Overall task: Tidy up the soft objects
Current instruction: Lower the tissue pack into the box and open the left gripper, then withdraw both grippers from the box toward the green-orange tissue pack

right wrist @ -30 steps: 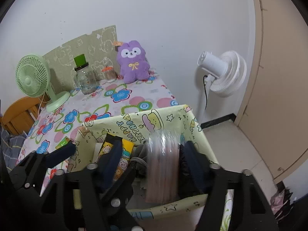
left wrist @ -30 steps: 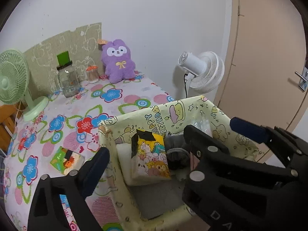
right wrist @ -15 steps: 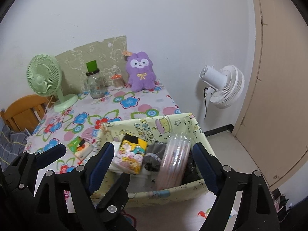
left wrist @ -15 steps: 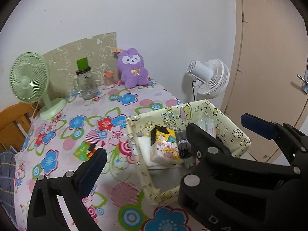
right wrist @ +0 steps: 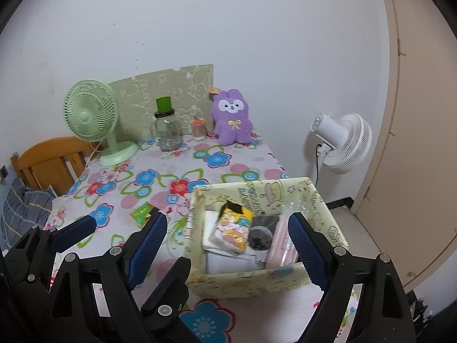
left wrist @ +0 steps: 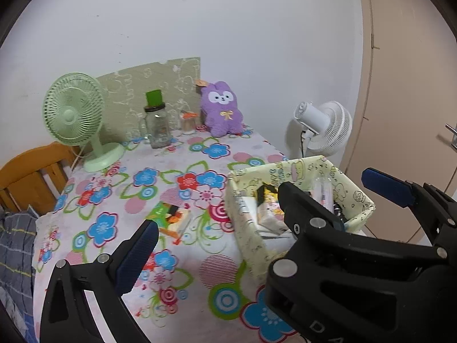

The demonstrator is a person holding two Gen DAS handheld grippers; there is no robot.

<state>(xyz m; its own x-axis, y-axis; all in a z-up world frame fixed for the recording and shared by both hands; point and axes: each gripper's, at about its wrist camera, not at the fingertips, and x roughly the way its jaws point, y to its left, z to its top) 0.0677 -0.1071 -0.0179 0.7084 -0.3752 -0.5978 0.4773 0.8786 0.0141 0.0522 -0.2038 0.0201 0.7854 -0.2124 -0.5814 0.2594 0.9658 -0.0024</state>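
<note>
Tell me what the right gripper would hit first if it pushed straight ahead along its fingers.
Most likely the yellow fabric bin: the open right gripper points at its near left wall, with the cartoon tissue pack just inside. Depth is unclear.

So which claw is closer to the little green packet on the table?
Left. The left claw hovers right beside the green packet; the right claw hangs farther right, over the yellow fabric bin.
</note>
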